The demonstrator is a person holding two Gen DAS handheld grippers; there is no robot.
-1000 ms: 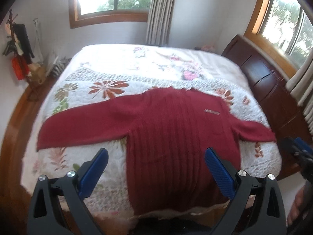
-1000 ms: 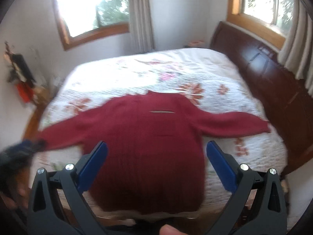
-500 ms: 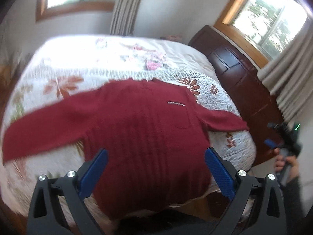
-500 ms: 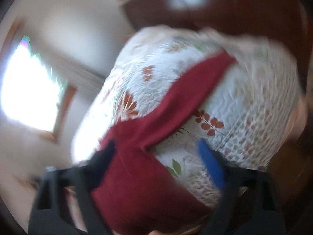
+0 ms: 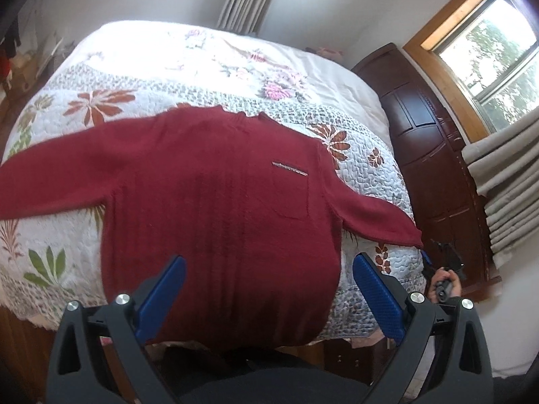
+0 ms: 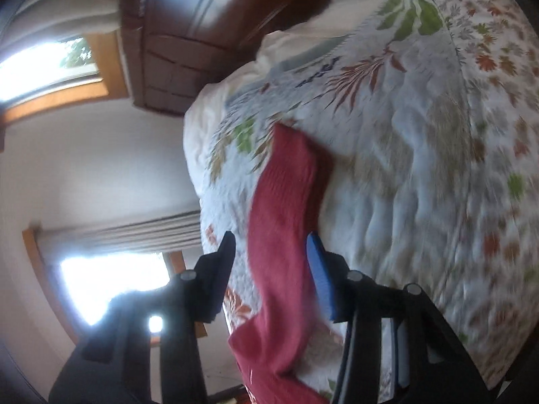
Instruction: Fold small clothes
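- The red sweater lies flat and face up on the bed, on a quilt with flowers. Its body hangs a little over the near edge, and both sleeves are spread to the sides. No fold is made yet, so I judge that the task is at its first step.
- The left claw is wide open and holds nothing. It hovers above the lower part of the sweater and is not touching the cloth.
- The right claw is turned on its side at the right sleeve. The sleeve passes between its two open fingers, near the cuff. The view is blurred, so I cannot say whether a finger already touches the knit.
- The step in hand seems to be the taking of the right sleeve, to bring it over the body.
- The next move calls for closing on the sleeve near the cuff, taking only the knit and not the quilt under it. Then the sleeve must be carried across the chest pocket and laid flat without wrinkles.
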